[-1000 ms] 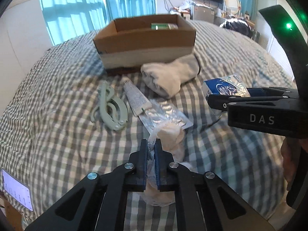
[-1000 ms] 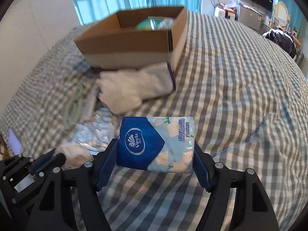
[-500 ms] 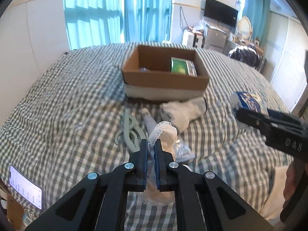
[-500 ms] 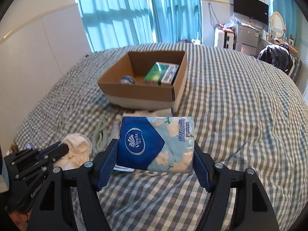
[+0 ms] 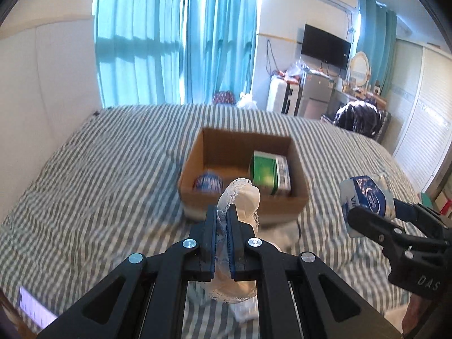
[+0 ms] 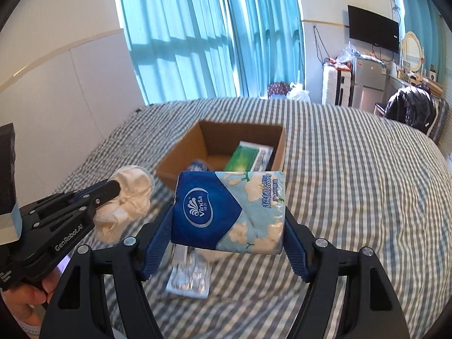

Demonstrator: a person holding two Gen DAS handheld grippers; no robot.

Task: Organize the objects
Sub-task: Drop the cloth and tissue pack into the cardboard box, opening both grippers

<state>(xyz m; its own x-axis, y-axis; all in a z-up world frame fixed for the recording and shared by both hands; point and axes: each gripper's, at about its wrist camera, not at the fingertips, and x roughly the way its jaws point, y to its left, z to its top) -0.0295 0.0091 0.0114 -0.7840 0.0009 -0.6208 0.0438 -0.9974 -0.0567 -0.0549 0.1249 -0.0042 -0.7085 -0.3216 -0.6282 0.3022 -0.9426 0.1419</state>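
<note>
My left gripper (image 5: 221, 216) is shut on a cream lace-trimmed cloth (image 5: 245, 197) and holds it in the air in front of the open cardboard box (image 5: 243, 197). The cloth also shows in the right wrist view (image 6: 128, 200). My right gripper (image 6: 228, 223) is shut on a blue Vinda tissue pack (image 6: 228, 212), held above the bed short of the box (image 6: 180, 163). The pack also shows in the left wrist view (image 5: 367, 197). Inside the box lie a green-and-white package (image 5: 269, 172) and a blue round item (image 5: 207, 182).
The box stands on a grey checked bed (image 6: 353, 169). A silver blister pack (image 6: 190, 278) lies on the bed below the tissue pack. A white cloth (image 5: 282, 234) lies by the box's front. Curtains, a fridge and a TV stand beyond the bed.
Both grippers have risen from the bed with their loads and moved toward the box. The views now look down into the box. The items on the bed have dropped out of view.
</note>
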